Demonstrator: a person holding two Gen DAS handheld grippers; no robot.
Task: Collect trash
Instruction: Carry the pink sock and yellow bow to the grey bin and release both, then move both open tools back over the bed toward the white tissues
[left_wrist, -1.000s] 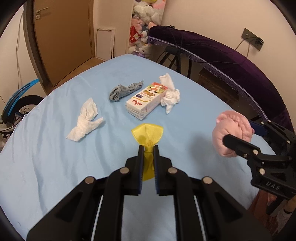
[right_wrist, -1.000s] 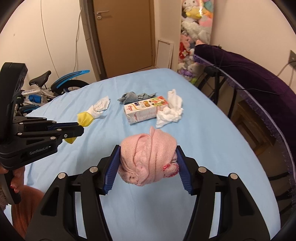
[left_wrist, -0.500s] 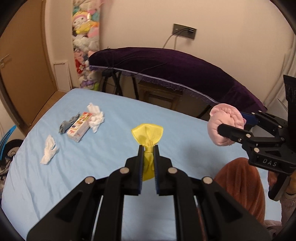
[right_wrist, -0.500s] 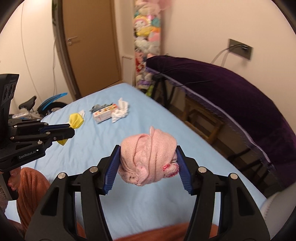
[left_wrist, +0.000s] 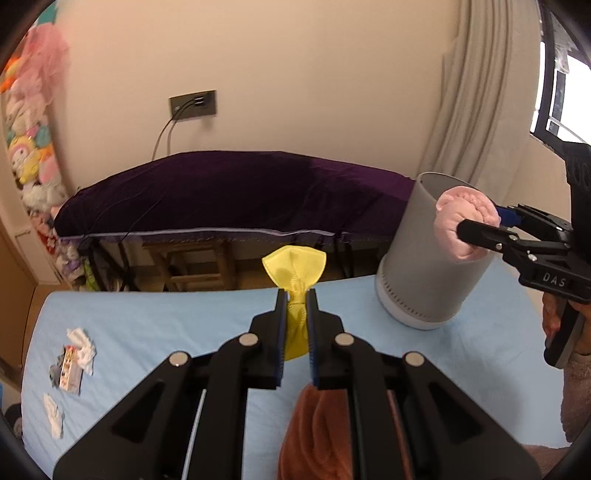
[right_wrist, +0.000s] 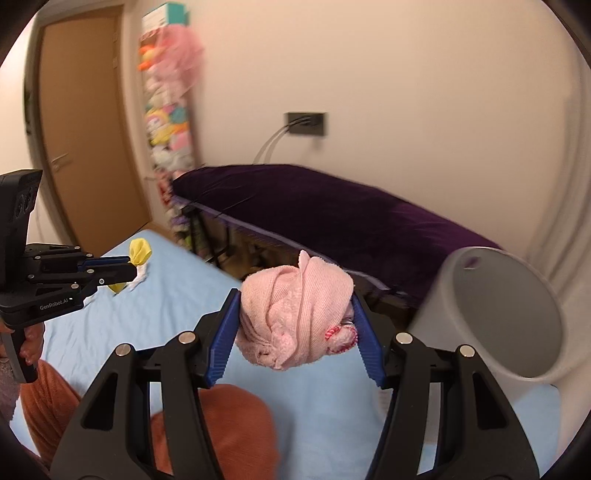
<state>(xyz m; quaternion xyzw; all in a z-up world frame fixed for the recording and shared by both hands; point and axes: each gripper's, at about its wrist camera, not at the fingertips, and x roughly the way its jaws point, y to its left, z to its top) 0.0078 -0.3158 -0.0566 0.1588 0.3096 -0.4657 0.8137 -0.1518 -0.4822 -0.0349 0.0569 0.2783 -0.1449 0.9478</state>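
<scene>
Left fingers (left_wrist: 296, 295): clamped on crumpled yellow wrapper (left_wrist: 294, 267), held above the light-blue table (left_wrist: 184, 314).
Right fingers (right_wrist: 295, 314): gripping balled pink cloth (right_wrist: 295, 314), beside grey cylindrical bin (right_wrist: 517, 321).
Lettering: "DAS" on my right tool, "GenRobot.AI" on my left.

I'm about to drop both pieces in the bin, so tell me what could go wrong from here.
1. The grey bin shows tilted in the right wrist view and sits near the edge of the blue sheet; a bump could tip it.
2. The pink cloth bundle bulges past the right gripper jaws and may catch the rim.
3. The thin yellow scrap in the left gripper could cling and fall short.
</scene>
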